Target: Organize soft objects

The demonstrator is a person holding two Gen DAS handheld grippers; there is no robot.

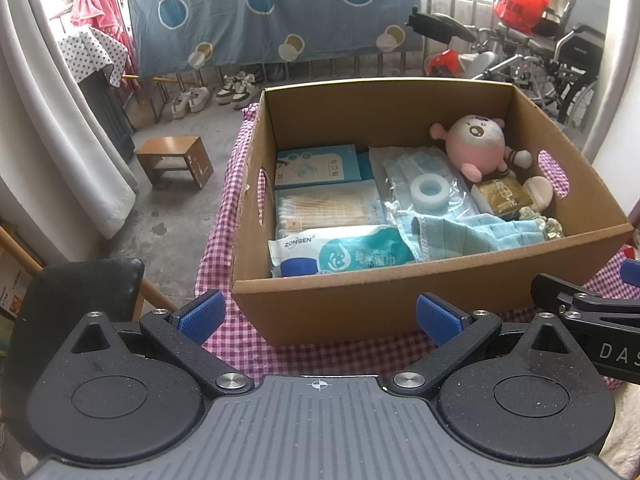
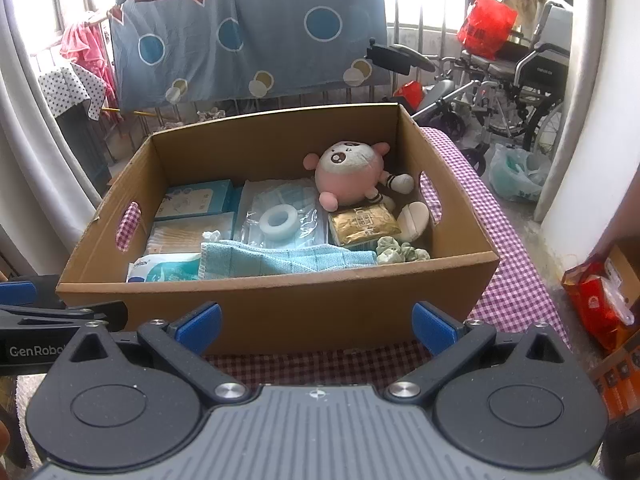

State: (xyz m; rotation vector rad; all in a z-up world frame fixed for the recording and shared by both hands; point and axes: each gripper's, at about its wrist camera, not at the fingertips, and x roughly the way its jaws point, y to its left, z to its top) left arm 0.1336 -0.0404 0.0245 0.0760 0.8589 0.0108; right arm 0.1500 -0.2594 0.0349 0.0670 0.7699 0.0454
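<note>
One round pink plush toy (image 1: 476, 145)

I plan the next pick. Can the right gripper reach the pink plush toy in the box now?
Probably yes. The right gripper is open and empty before the cardboard box, which has no lid. The pink plush toy lies on top at the back right, uncovered.

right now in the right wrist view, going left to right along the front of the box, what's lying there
wet wipes pack → light blue towel → green scrunchies, all just behind the near wall of the cardboard box
</note>
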